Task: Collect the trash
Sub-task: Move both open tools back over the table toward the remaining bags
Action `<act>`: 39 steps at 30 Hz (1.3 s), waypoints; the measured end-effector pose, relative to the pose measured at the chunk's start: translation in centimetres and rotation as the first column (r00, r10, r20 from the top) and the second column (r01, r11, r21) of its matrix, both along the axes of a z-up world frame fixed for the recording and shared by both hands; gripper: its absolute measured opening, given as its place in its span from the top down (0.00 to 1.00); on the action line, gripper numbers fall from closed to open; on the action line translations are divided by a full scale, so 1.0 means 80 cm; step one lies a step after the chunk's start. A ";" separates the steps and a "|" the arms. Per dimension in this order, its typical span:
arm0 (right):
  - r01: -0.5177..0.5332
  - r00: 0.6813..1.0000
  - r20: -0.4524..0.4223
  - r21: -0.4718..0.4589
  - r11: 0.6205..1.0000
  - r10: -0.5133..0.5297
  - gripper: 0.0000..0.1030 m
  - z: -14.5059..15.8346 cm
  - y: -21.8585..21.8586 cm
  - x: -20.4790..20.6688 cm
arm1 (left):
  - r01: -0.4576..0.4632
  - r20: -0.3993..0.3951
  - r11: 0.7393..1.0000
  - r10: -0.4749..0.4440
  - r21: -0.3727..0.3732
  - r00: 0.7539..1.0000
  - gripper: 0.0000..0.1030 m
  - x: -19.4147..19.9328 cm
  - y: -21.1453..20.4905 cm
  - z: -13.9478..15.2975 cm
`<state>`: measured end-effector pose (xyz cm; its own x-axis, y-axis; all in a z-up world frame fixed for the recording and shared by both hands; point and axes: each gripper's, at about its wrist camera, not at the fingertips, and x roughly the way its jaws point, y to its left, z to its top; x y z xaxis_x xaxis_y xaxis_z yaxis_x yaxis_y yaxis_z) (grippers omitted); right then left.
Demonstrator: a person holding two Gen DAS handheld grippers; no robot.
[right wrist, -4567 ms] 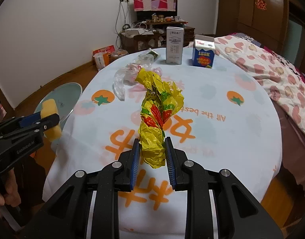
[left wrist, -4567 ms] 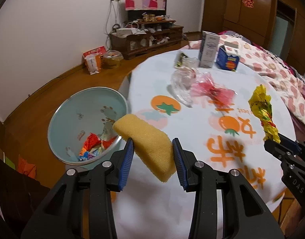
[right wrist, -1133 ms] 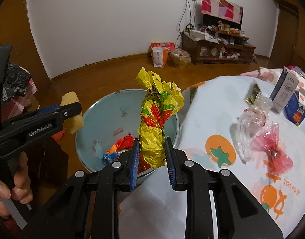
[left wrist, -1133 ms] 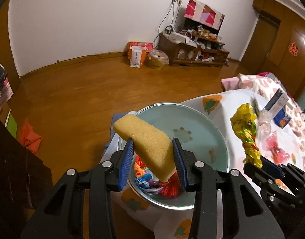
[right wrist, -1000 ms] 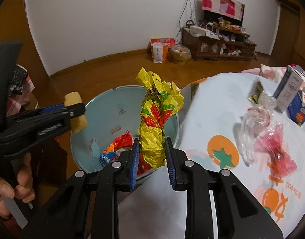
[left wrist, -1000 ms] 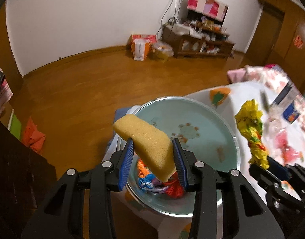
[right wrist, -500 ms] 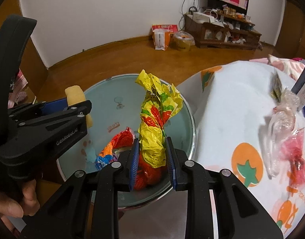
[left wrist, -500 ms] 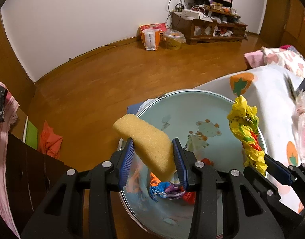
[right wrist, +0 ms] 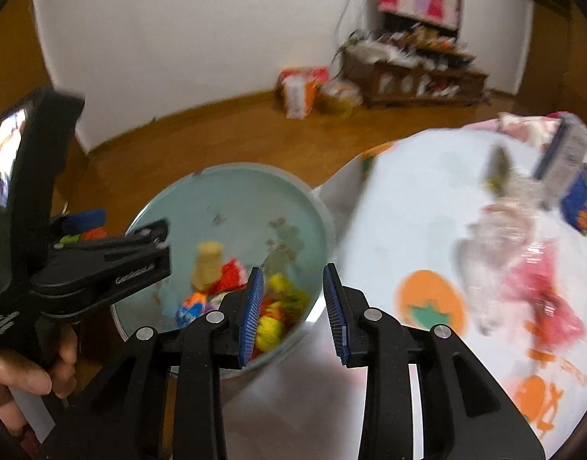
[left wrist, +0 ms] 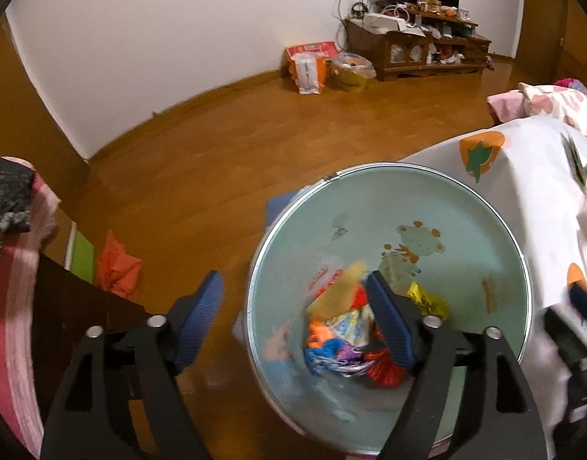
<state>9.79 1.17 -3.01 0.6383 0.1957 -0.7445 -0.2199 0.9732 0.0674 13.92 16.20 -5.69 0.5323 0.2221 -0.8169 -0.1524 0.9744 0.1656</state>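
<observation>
Pale-green bin (left wrist: 466, 207) with a metal rim sits lower centre of the left wrist view, on the wood floor (left wrist: 216, 145) just beside the white tablecloth (left wrist: 531, 176) with orange fruit prints. Yellow sponge (left wrist: 337, 293) lies blurred inside the bin on the heap of bright wrappers (left wrist: 343, 345), with the yellow crumpled wrapper (left wrist: 427, 301) next to it, right of the near blue pad. Left gripper (left wrist: 293, 316): jaws have just been opening, now wide apart, pads touching nothing, sponge free below them. Right gripper (right wrist: 291, 312): jaws have just been opening, parted, nothing between the pads; the yellow wrapper (right wrist: 278, 306) shows in the bin behind its left pad. In the right wrist view the sponge (right wrist: 207, 264) sits centre-left in the bin (right wrist: 232, 188), and a hand (right wrist: 21, 368) at lower left grips the left gripper's handle. Still on the cloth at right: clear plastic wrap (right wrist: 497, 237), pink cellophane (right wrist: 543, 299), cartons (right wrist: 573, 176) at the upper right edge, all blurred.
</observation>
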 end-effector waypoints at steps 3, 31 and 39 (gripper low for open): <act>0.059 0.994 0.089 -0.012 0.998 -0.058 0.38 0.018 -0.023 -0.027 | -0.011 0.027 0.998 0.009 0.058 1.000 0.14 -0.016 -0.011 0.005; 0.190 0.979 0.083 -0.020 0.982 -0.188 0.17 0.008 -0.127 -0.140 | 0.080 -0.032 0.996 -0.082 -0.042 0.996 0.06 -0.123 -0.104 -0.005; 0.310 0.950 0.030 -0.002 0.951 -0.309 0.31 -0.009 -0.196 -0.141 | 0.243 -0.014 0.969 -0.243 -0.033 0.970 0.06 -0.136 -0.159 -0.009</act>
